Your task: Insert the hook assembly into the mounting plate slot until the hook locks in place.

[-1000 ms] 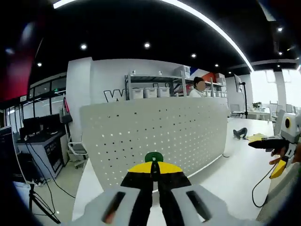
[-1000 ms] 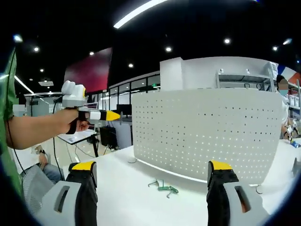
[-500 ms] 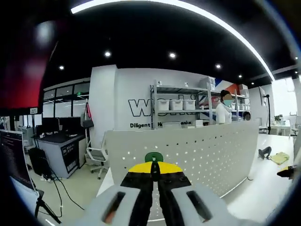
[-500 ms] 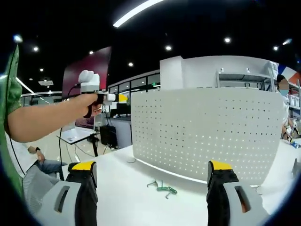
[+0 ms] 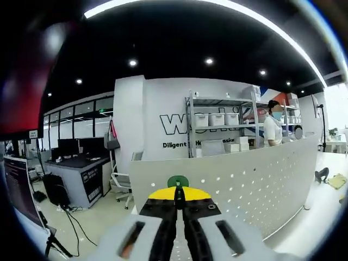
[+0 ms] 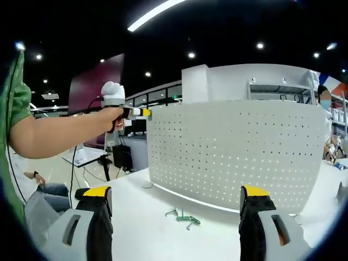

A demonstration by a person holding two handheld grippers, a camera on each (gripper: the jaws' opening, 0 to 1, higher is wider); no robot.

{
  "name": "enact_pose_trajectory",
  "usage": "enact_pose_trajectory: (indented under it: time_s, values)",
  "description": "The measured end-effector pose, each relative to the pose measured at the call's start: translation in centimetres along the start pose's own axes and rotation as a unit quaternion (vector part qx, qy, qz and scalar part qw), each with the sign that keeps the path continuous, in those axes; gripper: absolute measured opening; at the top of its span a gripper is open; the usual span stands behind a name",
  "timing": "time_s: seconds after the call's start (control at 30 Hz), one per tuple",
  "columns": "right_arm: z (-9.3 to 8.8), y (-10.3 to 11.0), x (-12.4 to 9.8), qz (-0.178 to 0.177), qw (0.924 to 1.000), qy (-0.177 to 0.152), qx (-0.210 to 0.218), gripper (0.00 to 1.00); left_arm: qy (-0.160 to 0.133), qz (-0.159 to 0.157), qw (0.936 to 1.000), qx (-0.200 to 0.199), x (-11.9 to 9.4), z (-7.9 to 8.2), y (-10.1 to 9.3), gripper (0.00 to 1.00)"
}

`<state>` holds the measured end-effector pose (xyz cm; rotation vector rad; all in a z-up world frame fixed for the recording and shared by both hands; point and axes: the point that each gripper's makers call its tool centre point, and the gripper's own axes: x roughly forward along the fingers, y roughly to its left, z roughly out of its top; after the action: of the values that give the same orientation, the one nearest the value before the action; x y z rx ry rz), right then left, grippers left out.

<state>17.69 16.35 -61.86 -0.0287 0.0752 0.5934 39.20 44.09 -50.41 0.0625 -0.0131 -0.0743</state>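
The white perforated mounting plate (image 5: 244, 182) (image 6: 234, 155) stands upright on a white table. In the left gripper view, my left gripper (image 5: 178, 191) is shut on a small green hook (image 5: 178, 181), held level with the plate's top edge near its left end. The right gripper view shows that left gripper (image 6: 147, 113) in a person's hand, its yellow tip at the plate's upper left corner. Whether the hook touches the plate I cannot tell. My right gripper (image 6: 175, 197) is open, low over the table in front of the plate, with nothing between its jaws.
Several loose hooks (image 6: 184, 217) lie on the white table (image 6: 136, 217) before the plate. A person's forearm (image 6: 60, 133) stretches in from the left. Behind the plate are shelves with bins (image 5: 217, 122), a standing person (image 5: 272, 124) and desks with monitors (image 5: 76, 155).
The left gripper with the hook has moved toward the plate's upper left corner, and the plate has sunk lower in its view. The right gripper has hardly moved.
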Motion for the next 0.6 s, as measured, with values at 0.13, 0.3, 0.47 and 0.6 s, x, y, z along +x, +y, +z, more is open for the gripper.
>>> enact_pose_trajectory:
  time_s: [0.13, 0.3, 0.47, 0.6]
  values:
    - [-0.2, -0.3, 0.0, -0.003, 1.0000, 0.003, 0.001, 1.00, 0.000, 0.006, 0.9997, 0.023, 0.6, -0.2, 0.4, 0.02]
    - [-0.3, -0.6, 0.2, -0.005, 1.0000, 0.007, 0.001, 1.00, -0.003, 0.005, 0.9999, 0.016, 1.2, -0.3, 0.6, 0.02]
    - [-0.1, -0.8, 0.3, -0.006, 1.0000, 0.007, -0.001, 1.00, -0.012, 0.008, 0.9997, 0.018, 1.5, -0.3, 0.7, 0.02]
    - [-0.2, -1.0, 0.4, -0.008, 0.9999, 0.010, -0.001, 1.00, -0.016, 0.009, 0.9997, 0.015, 1.7, -0.4, 0.9, 0.02]
